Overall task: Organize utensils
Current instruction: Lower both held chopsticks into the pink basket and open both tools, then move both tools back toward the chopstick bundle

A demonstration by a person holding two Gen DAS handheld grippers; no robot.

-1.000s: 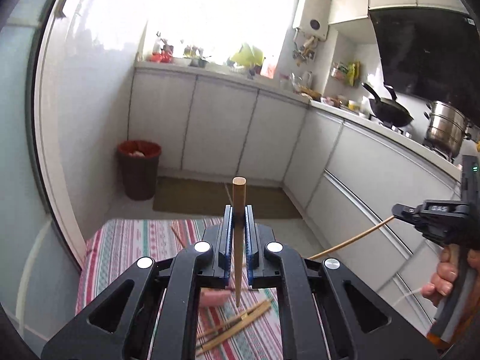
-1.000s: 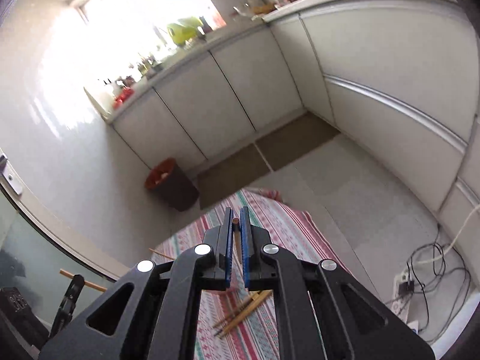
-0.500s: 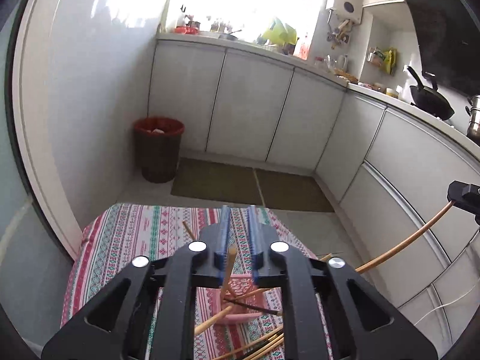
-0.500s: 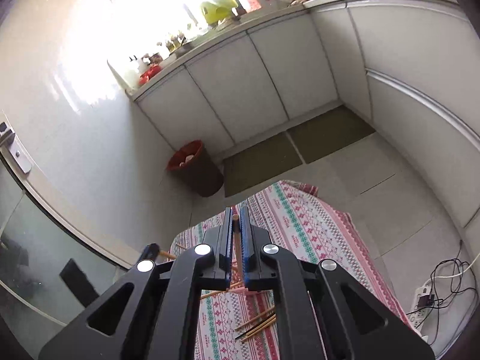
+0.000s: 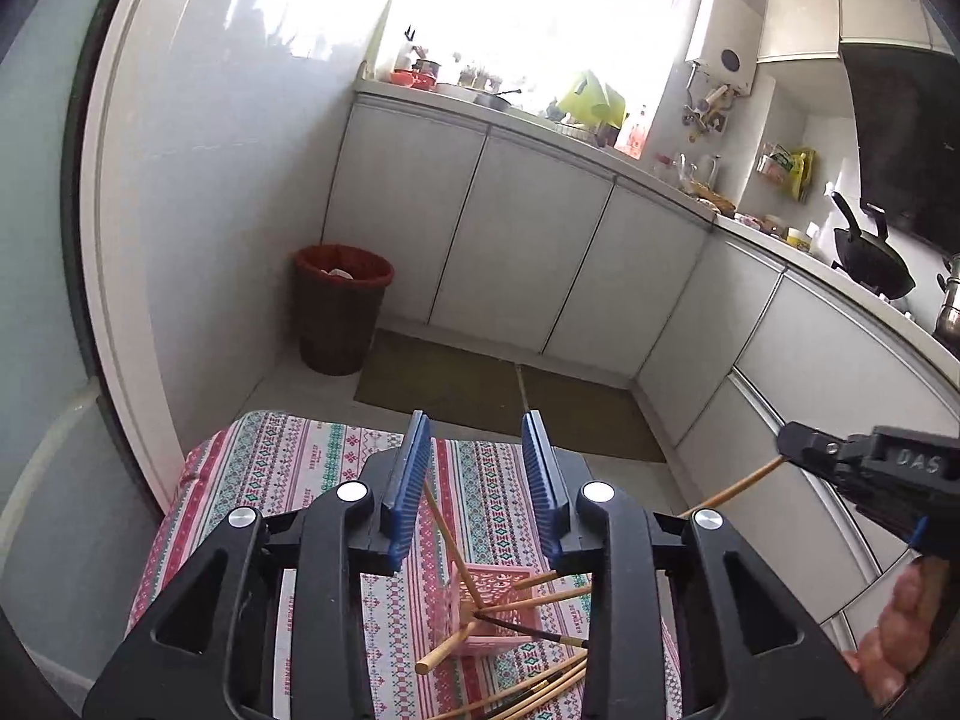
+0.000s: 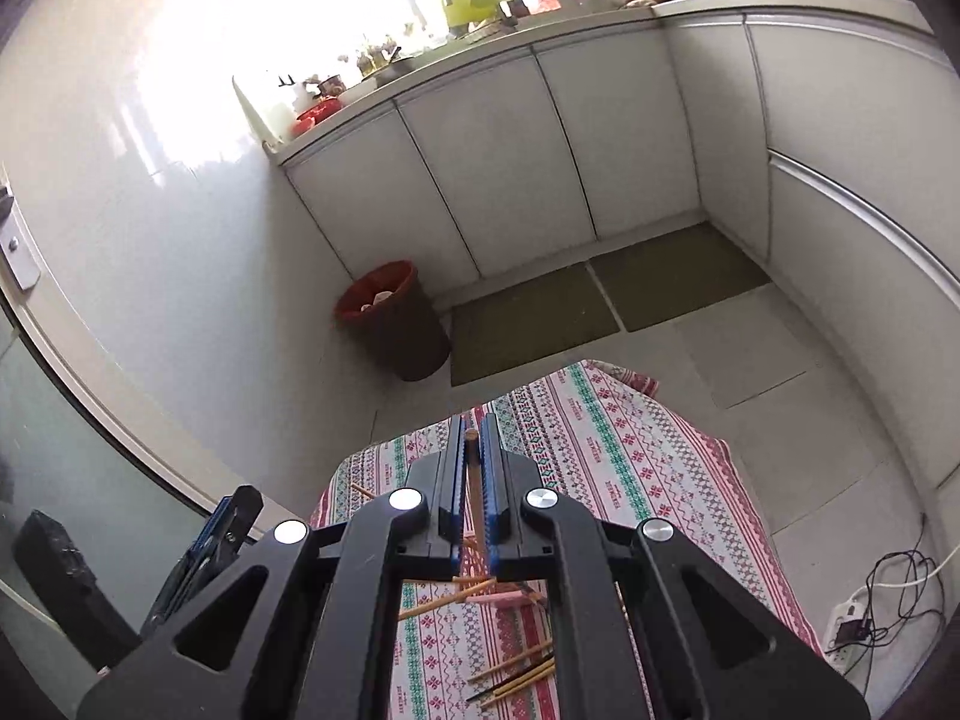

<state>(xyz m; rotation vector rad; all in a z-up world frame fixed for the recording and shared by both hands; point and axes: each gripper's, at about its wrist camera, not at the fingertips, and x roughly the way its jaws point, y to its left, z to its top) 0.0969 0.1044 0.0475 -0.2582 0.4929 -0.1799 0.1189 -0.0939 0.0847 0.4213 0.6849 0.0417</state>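
Both cameras have dropped toward the striped cloth, and the chopstick that stood pinched upright in the left tongs a second ago now leans loose between blue pads that are spreading apart, its lower part in the pink basket on the tabletop. That released chopstick touches neither pad as far as the left view shows. The basket's other sticks fan out toward the right and toward the camera.

The right tongs are pressed together on a second wooden chopstick, which runs up between the pads with its blunt end just above them. In the left view its long shaft slants down from the right tongs toward the basket. A loose bundle of chopsticks lies on the cloth nearer the camera than the basket.

To do this step well, the left tongs should probably finish opening and back away without brushing the leaning stick, since the basket looks light and likely to tip. The right hand would best bring its stick's lower tip over the basket mouth, steepen it, and let go only once the tip is inside.
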